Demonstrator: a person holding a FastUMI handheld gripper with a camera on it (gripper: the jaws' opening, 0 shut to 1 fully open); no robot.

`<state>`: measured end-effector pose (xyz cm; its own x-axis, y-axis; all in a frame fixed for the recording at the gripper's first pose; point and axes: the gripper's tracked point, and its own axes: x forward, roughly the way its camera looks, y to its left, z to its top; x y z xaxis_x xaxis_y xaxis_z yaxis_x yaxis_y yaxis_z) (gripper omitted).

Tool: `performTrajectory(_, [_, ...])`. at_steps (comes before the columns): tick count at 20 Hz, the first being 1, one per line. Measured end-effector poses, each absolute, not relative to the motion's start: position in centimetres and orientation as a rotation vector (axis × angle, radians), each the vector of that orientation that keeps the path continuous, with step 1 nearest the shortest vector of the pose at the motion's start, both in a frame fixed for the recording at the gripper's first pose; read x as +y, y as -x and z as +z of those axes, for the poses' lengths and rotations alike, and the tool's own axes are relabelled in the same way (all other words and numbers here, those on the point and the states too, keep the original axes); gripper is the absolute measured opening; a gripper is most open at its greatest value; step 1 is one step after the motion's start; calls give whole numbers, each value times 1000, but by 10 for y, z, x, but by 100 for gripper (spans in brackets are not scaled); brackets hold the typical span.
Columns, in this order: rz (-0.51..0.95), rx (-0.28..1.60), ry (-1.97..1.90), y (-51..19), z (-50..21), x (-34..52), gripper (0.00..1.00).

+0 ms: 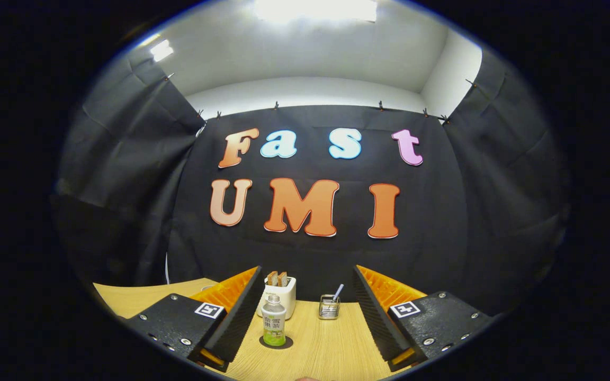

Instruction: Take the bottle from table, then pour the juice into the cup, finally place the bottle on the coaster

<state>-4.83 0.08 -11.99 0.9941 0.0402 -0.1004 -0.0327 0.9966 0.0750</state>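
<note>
Gripper [305, 312] spread wide, grasping nothing. Bottle [274, 320] upright on a dark coaster [276, 343], out on the open table [331, 349], between the fingers but nearer the left one, touching neither. Small plastic bottle, capped, pale liquid inside: probably light, thin-walled, apt to buckle under a hard squeeze, and smooth over the label. Best taken at mid-body, below the shoulder, with a moderate clamp. Toaster [279, 295] right behind it at the far edge; small wire holder [329, 307] beside that, beyond the fingers. No cup made out.
</note>
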Motion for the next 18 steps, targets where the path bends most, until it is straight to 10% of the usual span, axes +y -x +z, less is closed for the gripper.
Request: performTrajectory(18, [7, 62, -106, 48, -119, -19, 98])
